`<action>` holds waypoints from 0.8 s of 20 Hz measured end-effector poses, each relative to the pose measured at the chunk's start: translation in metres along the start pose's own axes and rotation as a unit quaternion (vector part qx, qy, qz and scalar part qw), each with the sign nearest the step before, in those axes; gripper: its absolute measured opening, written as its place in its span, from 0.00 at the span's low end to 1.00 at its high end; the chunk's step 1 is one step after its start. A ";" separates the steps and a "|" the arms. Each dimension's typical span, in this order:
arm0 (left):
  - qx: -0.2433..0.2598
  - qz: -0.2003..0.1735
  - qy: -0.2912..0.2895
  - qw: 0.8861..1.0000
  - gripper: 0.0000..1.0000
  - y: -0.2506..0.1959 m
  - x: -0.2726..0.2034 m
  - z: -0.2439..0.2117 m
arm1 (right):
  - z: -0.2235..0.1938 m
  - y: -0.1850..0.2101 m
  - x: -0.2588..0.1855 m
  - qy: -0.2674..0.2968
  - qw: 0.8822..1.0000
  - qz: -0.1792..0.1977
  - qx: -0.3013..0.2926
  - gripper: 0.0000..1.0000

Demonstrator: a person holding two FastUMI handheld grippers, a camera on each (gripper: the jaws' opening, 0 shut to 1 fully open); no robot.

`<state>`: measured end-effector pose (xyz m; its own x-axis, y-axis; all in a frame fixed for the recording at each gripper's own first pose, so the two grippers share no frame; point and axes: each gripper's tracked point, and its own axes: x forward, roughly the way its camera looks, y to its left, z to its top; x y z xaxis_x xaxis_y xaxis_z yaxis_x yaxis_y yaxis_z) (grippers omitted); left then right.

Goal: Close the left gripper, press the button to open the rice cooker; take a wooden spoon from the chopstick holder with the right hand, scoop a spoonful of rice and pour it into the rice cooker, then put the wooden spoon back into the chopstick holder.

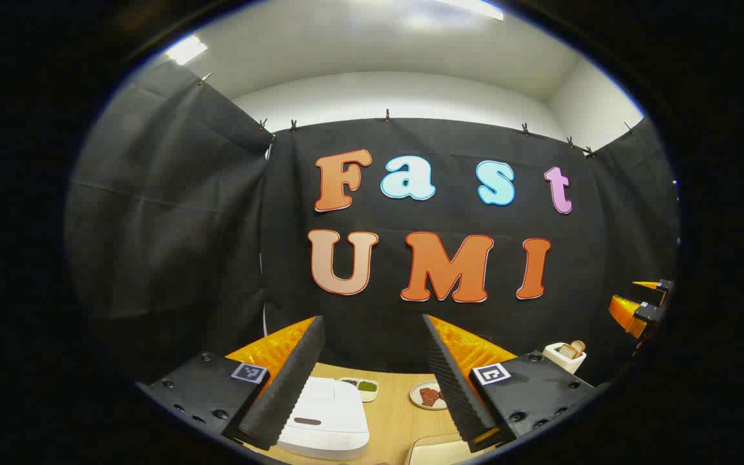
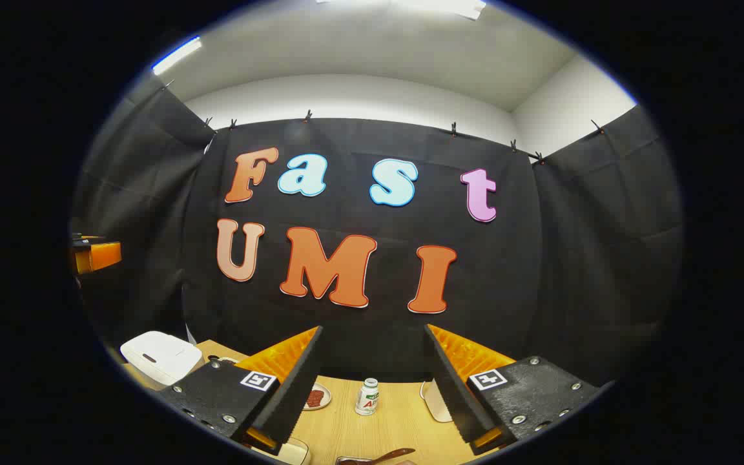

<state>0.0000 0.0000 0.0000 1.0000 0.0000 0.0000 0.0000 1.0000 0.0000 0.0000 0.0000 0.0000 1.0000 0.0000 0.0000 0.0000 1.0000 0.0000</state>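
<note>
Tongs on both hands gape wide over the pale wooden tabletop (image 1: 404,420), left tongs (image 1: 372,381) and right tongs (image 2: 372,387) alike. Smooth, white, rounded rice cooker (image 1: 323,420) sits shut at seven o'clock beneath the left pair.

A white, rounded-lid rice cooker (image 1: 325,416) is sitting on the light wooden table (image 1: 398,420) toward the left; behind it a small divided white dish (image 1: 360,387) is lying, with a round white plate (image 1: 427,394) lying to the right of that. In the right gripper view, a small white-capped bottle (image 2: 367,396) is standing right of that plate; a brown wooden spoon (image 2: 382,458) is lying nearer, before the bottle.
</note>
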 end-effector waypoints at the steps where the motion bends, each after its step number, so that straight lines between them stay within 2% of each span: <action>1: -0.004 0.000 0.002 1.000 1.00 0.001 0.000 -0.002 | 0.000 0.001 0.001 0.000 1.000 -0.001 0.002 0.93; 16: -0.008 0.004 0.010 1.000 1.00 -0.001 0.007 -0.011 | -0.009 0.007 0.006 0.006 1.000 0.004 0.003 0.93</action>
<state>0.0074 -0.0010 -0.0114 0.9997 0.0087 -0.0208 -0.0090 0.9998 -0.0156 0.0059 0.0072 -0.0089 0.9999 0.0073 -0.0115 -0.0073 1.0000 0.0062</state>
